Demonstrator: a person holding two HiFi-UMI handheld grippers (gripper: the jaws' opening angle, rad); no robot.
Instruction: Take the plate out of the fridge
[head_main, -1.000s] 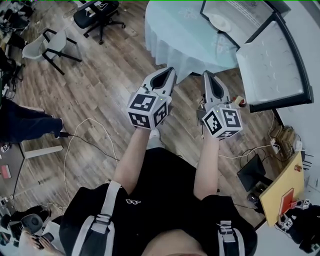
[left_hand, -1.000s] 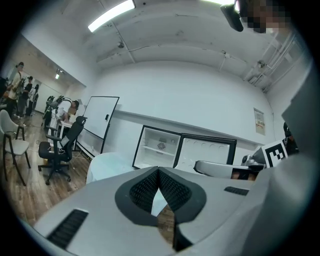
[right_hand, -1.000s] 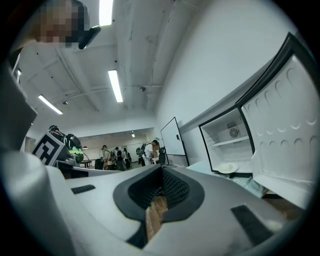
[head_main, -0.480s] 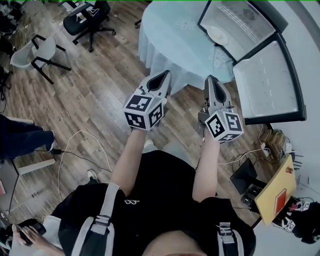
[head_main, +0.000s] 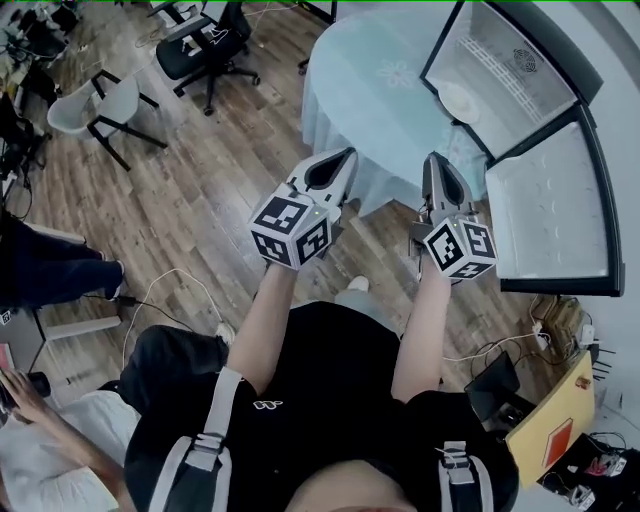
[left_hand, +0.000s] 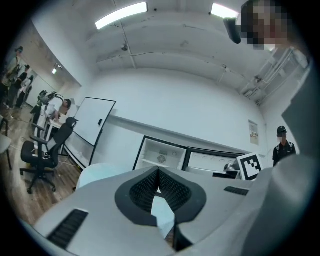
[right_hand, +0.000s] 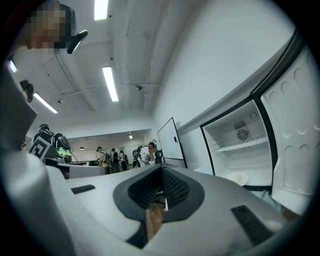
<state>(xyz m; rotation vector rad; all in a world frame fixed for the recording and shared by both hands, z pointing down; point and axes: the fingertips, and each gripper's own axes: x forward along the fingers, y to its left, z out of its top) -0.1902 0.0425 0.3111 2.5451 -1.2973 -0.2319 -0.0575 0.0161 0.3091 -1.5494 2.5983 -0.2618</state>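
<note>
Our left claw and right claw are both fully closed and hold nothing. We hold them level, side by side, arms stretched forward near the cloth-covered desk. The plate lies low inside the open fridge, well apart from both.
</note>
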